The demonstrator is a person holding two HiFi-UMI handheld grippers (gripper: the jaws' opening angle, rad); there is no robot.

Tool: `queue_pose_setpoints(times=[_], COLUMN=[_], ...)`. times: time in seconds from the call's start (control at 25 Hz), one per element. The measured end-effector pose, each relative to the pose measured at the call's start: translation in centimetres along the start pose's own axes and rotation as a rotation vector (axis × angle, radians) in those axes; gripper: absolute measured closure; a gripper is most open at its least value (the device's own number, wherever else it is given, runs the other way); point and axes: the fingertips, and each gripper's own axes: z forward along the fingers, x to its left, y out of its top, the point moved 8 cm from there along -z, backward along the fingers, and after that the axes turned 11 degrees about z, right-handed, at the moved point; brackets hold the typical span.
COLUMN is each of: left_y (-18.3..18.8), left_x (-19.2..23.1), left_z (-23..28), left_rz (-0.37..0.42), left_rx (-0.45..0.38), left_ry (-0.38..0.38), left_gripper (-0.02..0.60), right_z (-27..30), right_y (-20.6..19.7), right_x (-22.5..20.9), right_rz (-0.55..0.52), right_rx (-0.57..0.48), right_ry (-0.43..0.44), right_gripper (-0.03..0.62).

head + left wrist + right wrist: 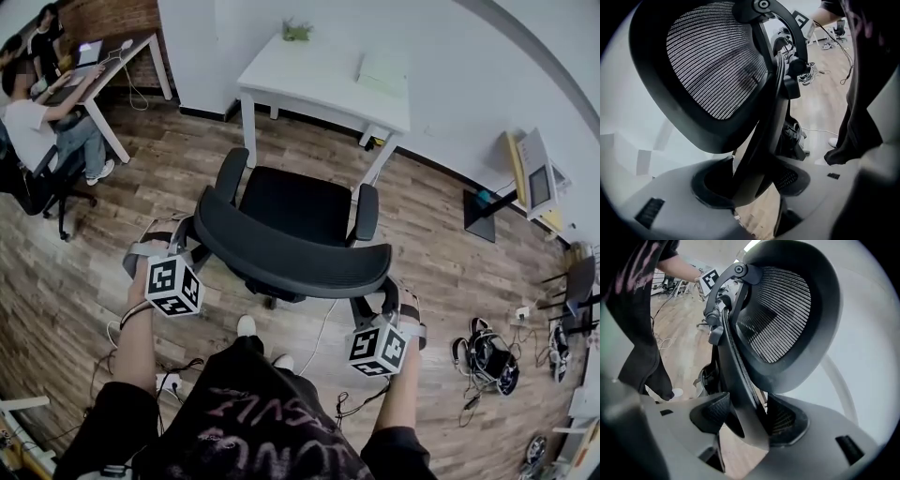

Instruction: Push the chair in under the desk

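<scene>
chair gripped at both sides, push to the desk not yet made

nearest the person, the left gripper (176,242) sits at about 8 o'clock of the chair (295,206) and the right gripper (389,302) at about 5 o'clock. each gripper view shows its jaws clenched on the dark frame at one side edge of the backrest (281,255), the frame wedged between the pads with mesh rising above. so the hold looks made on both sides.

beyond the backrest, the seat and both armrests point toward 12 o'clock, where the white desk (323,80) stands against the wall. bare wooden floor (441,262) shows between the front of the seat and the desk legs, so the chair is well apart from the desk and no part of it is under the top.

as a judgement: the grasp is done and the chair roughly lines up with the desk opening; the whole roll forward toward 12 o'clock is left. a thin cable (323,339) lies on the floor near the chair base and could catch a wheel.
</scene>
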Motion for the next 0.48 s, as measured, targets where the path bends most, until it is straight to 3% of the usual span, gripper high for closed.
queue_pose_setpoints(times=[0.48], left_y=[-2.0], left_x=[3.9], left_z=[3.7], left_rz=[0.006], left_rx=[-0.042], left_ry=[-0.014], left_gripper=[0.324], right_z=[4.5], right_y=[2.0], right_x=[-2.3], right_rz=[0.003], right_rx=[0.026], right_ry=[-0.005], right_gripper=[0.342])
